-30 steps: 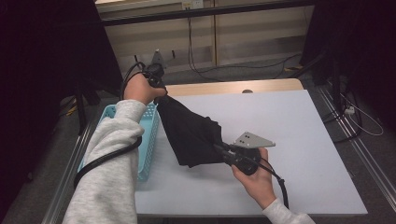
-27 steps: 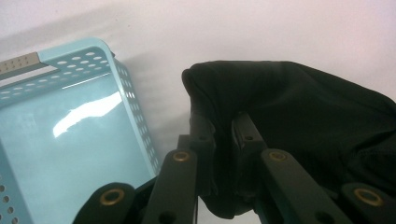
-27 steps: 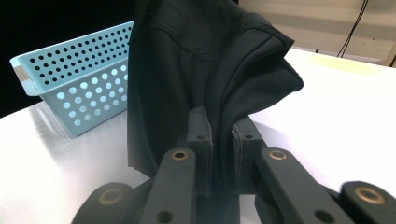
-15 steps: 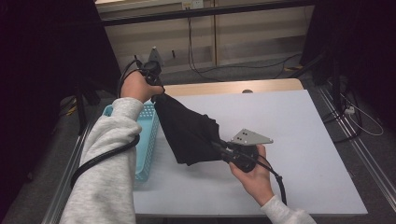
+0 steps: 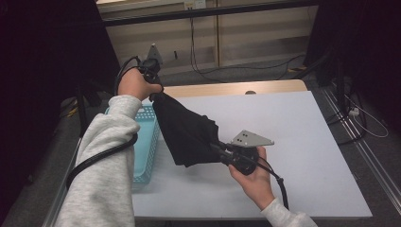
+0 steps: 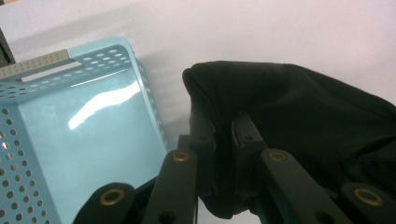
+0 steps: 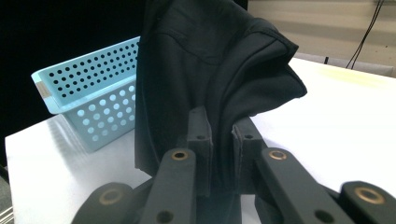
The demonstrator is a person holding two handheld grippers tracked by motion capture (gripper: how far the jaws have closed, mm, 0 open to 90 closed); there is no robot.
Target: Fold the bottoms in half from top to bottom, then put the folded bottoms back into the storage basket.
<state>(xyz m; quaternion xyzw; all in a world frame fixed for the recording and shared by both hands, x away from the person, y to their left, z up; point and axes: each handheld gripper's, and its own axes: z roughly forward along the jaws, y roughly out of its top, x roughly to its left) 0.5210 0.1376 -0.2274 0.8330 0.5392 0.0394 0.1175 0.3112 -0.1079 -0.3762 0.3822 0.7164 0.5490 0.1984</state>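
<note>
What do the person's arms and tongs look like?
Light grey fleece sleeves. Left tongs and right tongs: black jointed jaws with brass-coloured rivets. A thick black cable trails from each; a grey three-cornered plate with small holes tops the right.

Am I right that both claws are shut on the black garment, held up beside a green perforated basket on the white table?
Not quite: the perforated basket is light blue, as the left gripper view shows. The rest holds: the left claw and right claw are shut on the black garment over the white table.
</note>
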